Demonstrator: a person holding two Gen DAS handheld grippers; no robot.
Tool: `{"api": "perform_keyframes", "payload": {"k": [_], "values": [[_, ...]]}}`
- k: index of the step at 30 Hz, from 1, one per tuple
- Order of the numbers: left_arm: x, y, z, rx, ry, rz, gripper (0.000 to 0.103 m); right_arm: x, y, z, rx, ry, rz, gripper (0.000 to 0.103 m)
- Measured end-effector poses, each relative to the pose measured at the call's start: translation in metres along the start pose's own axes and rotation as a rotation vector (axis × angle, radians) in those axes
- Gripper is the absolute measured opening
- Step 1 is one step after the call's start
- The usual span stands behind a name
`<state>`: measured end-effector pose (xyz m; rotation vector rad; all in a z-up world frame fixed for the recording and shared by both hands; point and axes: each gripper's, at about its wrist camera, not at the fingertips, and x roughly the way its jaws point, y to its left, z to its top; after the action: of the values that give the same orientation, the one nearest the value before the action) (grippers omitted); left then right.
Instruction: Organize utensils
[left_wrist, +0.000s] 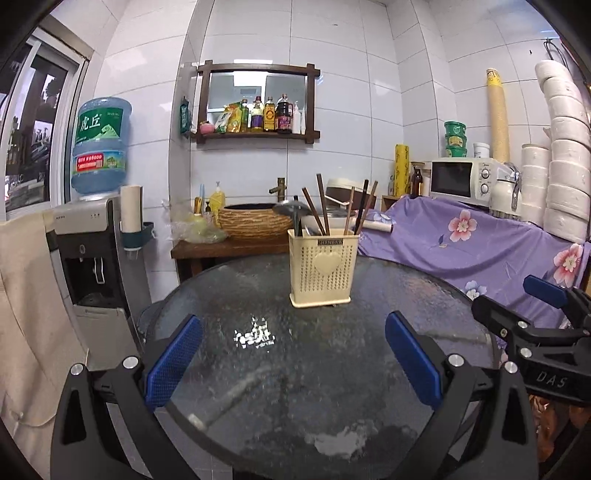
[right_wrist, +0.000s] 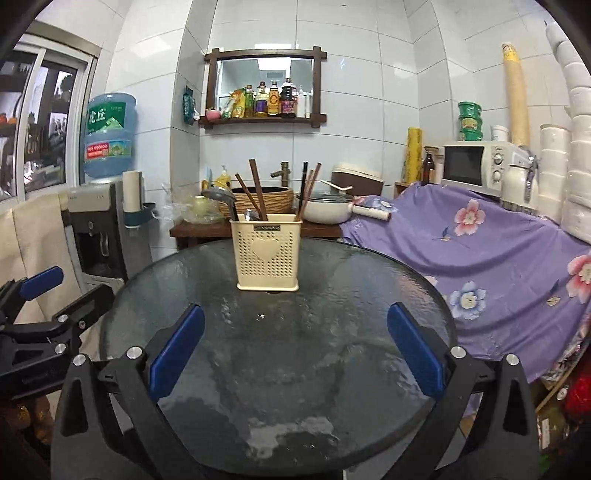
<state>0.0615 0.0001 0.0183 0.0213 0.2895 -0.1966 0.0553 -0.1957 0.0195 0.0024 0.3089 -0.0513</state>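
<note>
A cream perforated utensil holder (left_wrist: 324, 267) (right_wrist: 266, 257) stands upright on the round glass table (left_wrist: 258, 369) (right_wrist: 295, 369). It holds several brown chopsticks (left_wrist: 322, 201) (right_wrist: 256, 188) and a metal ladle (left_wrist: 293, 210) (right_wrist: 220, 195). My left gripper (left_wrist: 293, 363) is open and empty, low over the near side of the table, well short of the holder. My right gripper (right_wrist: 295, 354) is open and empty too, likewise short of the holder. Each gripper shows at the edge of the other's view: the right one (left_wrist: 532, 317) and the left one (right_wrist: 55, 299).
A purple flowered cloth (left_wrist: 480, 251) (right_wrist: 498, 258) covers furniture at the right, with a microwave (left_wrist: 461, 177) on it. A water dispenser (left_wrist: 92, 251) stands at the left. A wooden stand with a woven basin (left_wrist: 255, 221) and a white pot (right_wrist: 328, 208) is behind the table.
</note>
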Motion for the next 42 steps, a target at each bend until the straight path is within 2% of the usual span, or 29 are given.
{"api": "perform_keyframes", "payload": {"k": [6,9,12,20,32,42], "values": [[-0.01,-0.003,-0.015,-0.026,0.014,0.015,0.097,-0.02,0.003,-0.021,0.047,0.006,-0.021,0.098],[-0.018,-0.003,-0.018,-0.023,-0.008,0.015,0.097,-0.028,0.003,-0.025,0.066,-0.003,-0.024,0.098],[-0.023,-0.001,-0.021,-0.013,-0.004,0.03,0.097,-0.033,0.006,-0.029,0.041,-0.003,-0.039,0.098],[-0.029,0.016,-0.019,-0.041,-0.009,0.07,0.097,-0.034,0.006,-0.023,0.021,-0.014,-0.046,0.098],[-0.026,0.014,-0.018,-0.026,0.003,0.057,0.097,-0.033,0.007,-0.021,0.008,-0.01,-0.042,0.098],[-0.029,0.009,-0.019,-0.004,-0.017,0.062,0.097,-0.032,0.01,-0.021,-0.005,-0.009,-0.043,0.098]]}}
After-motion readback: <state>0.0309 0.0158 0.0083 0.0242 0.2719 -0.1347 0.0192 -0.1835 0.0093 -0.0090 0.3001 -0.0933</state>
